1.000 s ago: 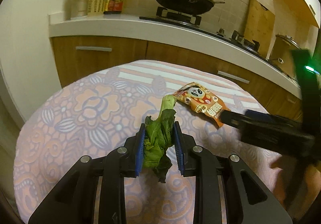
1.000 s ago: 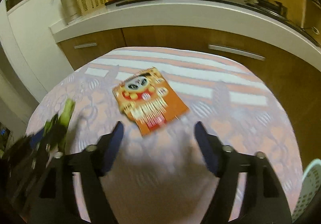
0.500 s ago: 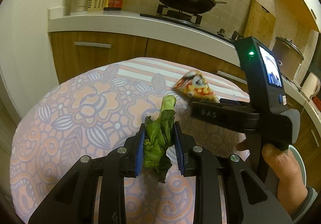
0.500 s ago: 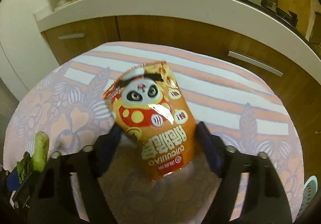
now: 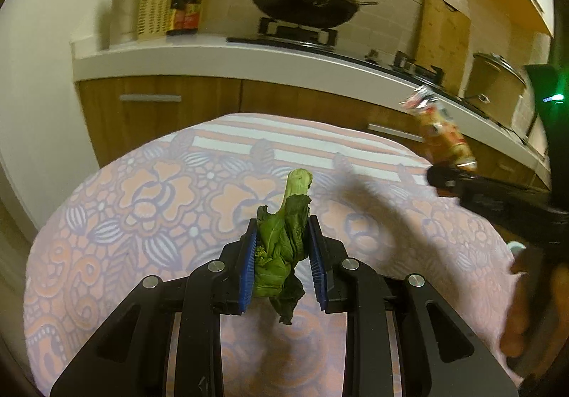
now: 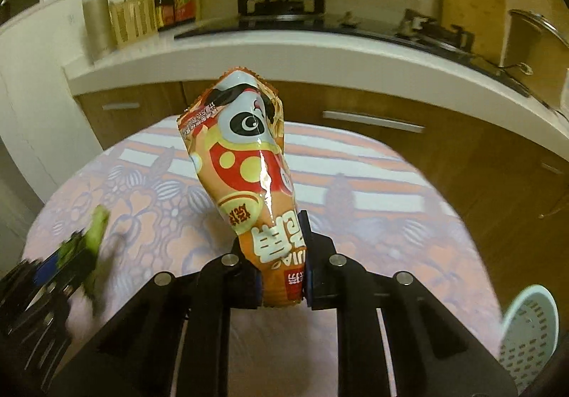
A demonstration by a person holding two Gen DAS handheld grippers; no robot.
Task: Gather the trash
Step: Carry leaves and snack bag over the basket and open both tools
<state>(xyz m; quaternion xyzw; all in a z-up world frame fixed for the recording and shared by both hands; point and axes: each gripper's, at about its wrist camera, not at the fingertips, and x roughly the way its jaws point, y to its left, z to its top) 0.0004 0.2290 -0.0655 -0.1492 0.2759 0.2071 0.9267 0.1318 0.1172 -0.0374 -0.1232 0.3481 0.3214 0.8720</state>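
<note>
— What can't you make out from here?

— In my left view, my right gripper (image 5: pixel 444 180) is a dark smear at the edge, and the snack packet (image 5: pixel 441 133) above it is blurred; the hand behind it is mostly cut off. In my right view, my left gripper (image 6: pixel 71 254) is streaked too, and the white perforated basket (image 6: pixel 530 333) is clipped by the lower right corner.

— And what are you holding?

— My left gripper (image 5: pixel 282 254) has its blue ribbed fingers (image 5: pixel 249 265) clamped on a limp vegetable scrap (image 5: pixel 284 244): crumpled dark leaves with a pale, cut stalk end pointing forward, a ragged bit dangling below. It hangs above the worktop's floral cloth (image 5: pixel 142 205). My right gripper (image 6: pixel 281 276) is pinched on the bottom of the glossy orange snack packet (image 6: pixel 249 169), which stands tilted slightly left, creased, its serrated top edge uppermost, off the cloth.

— Is the packet empty?

— It looks flattened, probably, but I can't tell.
</note>
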